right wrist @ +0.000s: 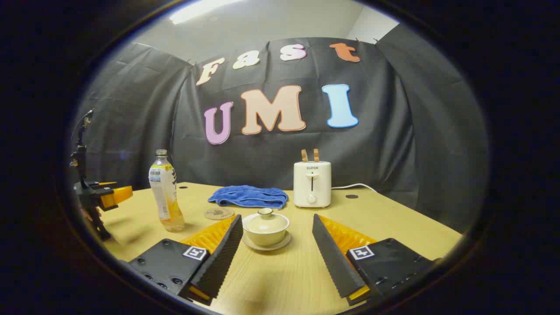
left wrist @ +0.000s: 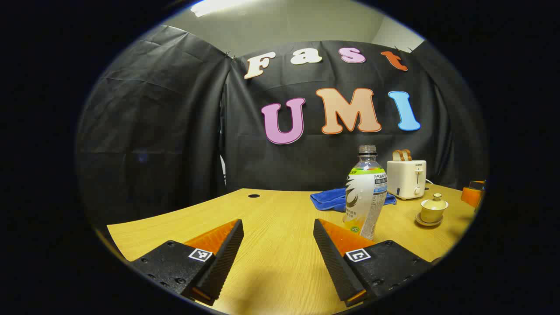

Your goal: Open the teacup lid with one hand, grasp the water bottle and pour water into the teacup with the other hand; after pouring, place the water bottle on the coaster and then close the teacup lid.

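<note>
In the left gripper view, the left gripper (left wrist: 278, 232) hangs low over the wooden table (left wrist: 271, 210) with its fingers spread wide apart and nothing between them. The water bottle (left wrist: 365, 192) stands upright just beyond its right finger, capless as far as the view tells, with a little liquid at the bottom. Behind the bottle a blue towel (left wrist: 332, 199) lies crumpled toward the table's far edge, and to its right a white toaster (left wrist: 407, 178) stands with bread slices in its slots. The lidded teacup (left wrist: 433, 209) sits on its saucer (left wrist: 428, 221) near the table's right edge.

In the right gripper view, the right gripper (right wrist: 277, 229) also has its fingers wide apart, holding nothing. The teacup (right wrist: 266, 227) sits just ahead, between the fingertips' lines, its lid (right wrist: 265, 215) on. A round coaster (right wrist: 219, 213) lies bare to the left of the cup, between it and the bottle (right wrist: 165, 197), which stands upright toward the left edge of the table (right wrist: 393, 218). The towel (right wrist: 249, 196) and toaster (right wrist: 312, 183) sit along the far edge. The left gripper (right wrist: 109, 194) shows at the far left, near the bottle, apart from it.
</note>
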Tool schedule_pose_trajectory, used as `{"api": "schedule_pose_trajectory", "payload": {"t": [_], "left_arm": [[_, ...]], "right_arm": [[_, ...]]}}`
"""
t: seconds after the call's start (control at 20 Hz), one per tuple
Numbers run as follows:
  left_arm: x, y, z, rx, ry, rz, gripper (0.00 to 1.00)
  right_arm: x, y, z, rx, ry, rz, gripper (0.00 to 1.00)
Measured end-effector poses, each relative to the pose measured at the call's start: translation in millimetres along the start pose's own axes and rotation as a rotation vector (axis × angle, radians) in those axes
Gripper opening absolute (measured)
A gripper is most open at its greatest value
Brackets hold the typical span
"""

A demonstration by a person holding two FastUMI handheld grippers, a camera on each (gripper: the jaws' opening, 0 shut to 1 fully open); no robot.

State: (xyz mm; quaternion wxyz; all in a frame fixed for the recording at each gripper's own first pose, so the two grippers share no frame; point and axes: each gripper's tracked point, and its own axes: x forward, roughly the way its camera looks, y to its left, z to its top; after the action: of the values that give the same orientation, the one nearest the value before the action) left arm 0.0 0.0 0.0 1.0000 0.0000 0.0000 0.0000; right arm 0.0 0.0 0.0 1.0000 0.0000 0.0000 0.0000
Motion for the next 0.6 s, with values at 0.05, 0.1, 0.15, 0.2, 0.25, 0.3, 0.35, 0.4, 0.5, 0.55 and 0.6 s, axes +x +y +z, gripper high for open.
{"api": "schedule_pose_trajectory", "payload": {"t": [0.05, 0.1, 0.15, 0.2, 0.25, 0.3, 0.35, 0.4, 0.5, 0.55, 0.6], "left_arm": [[0.0, 0.1, -0.3, 0.000, 0.000, 0.000, 0.94], [0.2, -0.2, 0.2, 0.000, 0.000, 0.000, 0.94], [0.0, 0.0, -0.3, 0.000, 0.000, 0.000, 0.94], [0.3, 0.2, 0.0, 0.000, 0.000, 0.000, 0.94], [0.0, -0.2, -0.1, 0.000, 0.000, 0.000, 0.94], [-0.1, 0.0, 0.3, 0.000, 0.000, 0.000, 0.94], [0.0, -0.3, -0.1, 0.000, 0.000, 0.001, 0.94], [-0.1, -0.3, 0.1, 0.000, 0.000, 0.001, 0.94], [0.1, -0.5, 0.3, 0.000, 0.000, 0.001, 0.94], [-0.5, -0.1, 0.0, 0.000, 0.001, 0.001, 0.94], [-0.7, 0.1, 0.4, 0.000, 0.001, 0.003, 0.94]], "right_arm": [[0.1, -0.1, 0.3, 0.000, 0.000, 0.000, 1.00], [0.1, -0.2, 0.8, 0.000, 0.000, 0.000, 1.00], [-0.1, -0.2, 0.2, 0.000, 0.000, 0.000, 1.00], [-0.2, -0.1, 0.2, 0.000, 0.000, 0.001, 1.00], [-0.5, 0.1, 0.6, 0.000, 0.000, 0.001, 1.00], [-0.3, 0.0, 1.1, 0.000, 0.000, 0.002, 1.00], [-0.6, -0.1, 0.8, 0.000, 0.000, 0.002, 1.00], [-0.7, -0.2, 1.2, 0.000, 0.000, 0.002, 1.00], [-0.6, -0.1, 1.3, 0.000, 0.000, 0.002, 1.00], [-0.6, -0.1, 0.9, 0.000, 0.000, 0.002, 1.00], [-0.6, -0.1, 0.4, 0.000, 0.000, 0.002, 1.00]]}}
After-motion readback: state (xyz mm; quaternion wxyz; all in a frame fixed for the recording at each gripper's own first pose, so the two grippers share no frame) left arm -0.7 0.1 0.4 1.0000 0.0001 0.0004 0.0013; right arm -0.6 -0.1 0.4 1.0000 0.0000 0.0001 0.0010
